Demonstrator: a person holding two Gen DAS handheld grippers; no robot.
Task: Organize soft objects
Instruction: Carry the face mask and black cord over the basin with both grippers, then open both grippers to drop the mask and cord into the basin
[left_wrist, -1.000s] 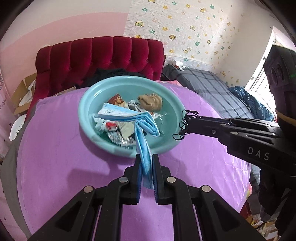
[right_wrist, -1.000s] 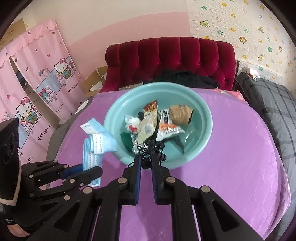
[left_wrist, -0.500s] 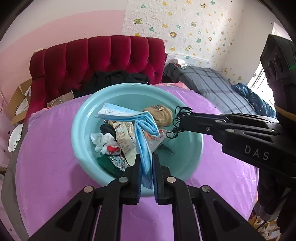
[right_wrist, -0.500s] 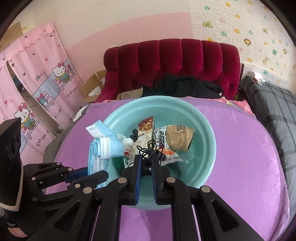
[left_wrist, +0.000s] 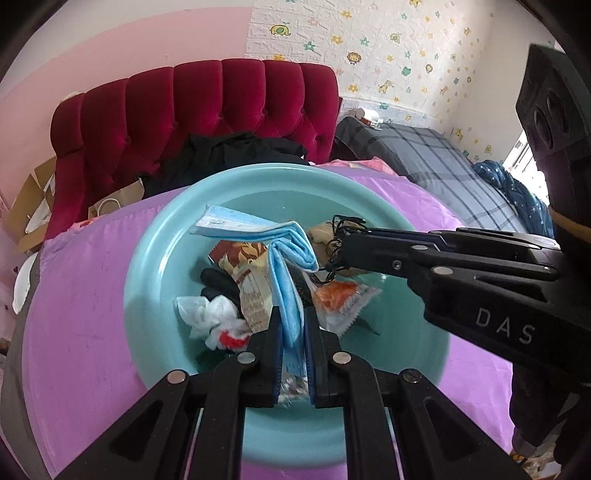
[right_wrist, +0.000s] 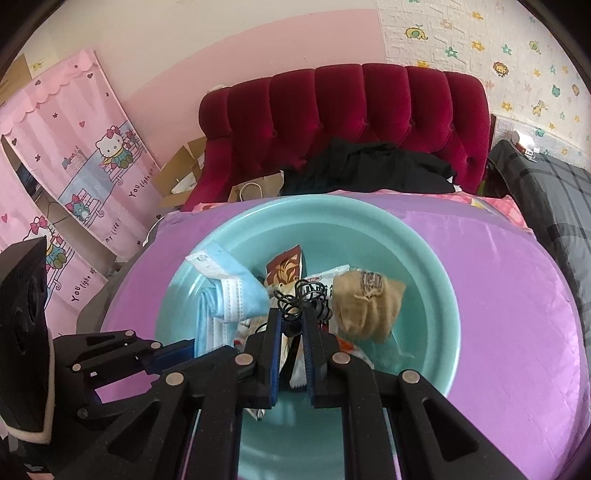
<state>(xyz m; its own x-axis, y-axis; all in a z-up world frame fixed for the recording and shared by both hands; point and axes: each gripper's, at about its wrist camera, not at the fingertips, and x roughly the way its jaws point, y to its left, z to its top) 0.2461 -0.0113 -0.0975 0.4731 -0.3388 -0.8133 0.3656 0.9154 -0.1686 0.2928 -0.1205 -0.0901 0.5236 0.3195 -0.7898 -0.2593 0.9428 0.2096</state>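
Note:
A teal basin (left_wrist: 155, 280) (right_wrist: 424, 258) sits on a purple-covered table (left_wrist: 81, 295). In it lie snack wrappers (left_wrist: 251, 280), a tan pouch (right_wrist: 365, 306), a white-and-red plastic bit (left_wrist: 214, 321) and a black item (left_wrist: 218, 284). My left gripper (left_wrist: 293, 321) is shut on a stack of blue face masks (left_wrist: 284, 280) (right_wrist: 236, 291) and holds it over the basin. My right gripper (right_wrist: 291, 321) is shut on a tangle of black cord (right_wrist: 301, 297) (left_wrist: 341, 240), also above the basin.
A red tufted sofa (right_wrist: 351, 122) with black clothing (right_wrist: 369, 170) stands behind the table. Pink cartoon curtains (right_wrist: 74, 166) and cardboard boxes (right_wrist: 181, 166) are at the left. A grey plaid bed (left_wrist: 443, 162) is at the right.
Both grippers moved forward from the table's near edge to over the basin, carrying the masks and the cord with them. Both stay shut.

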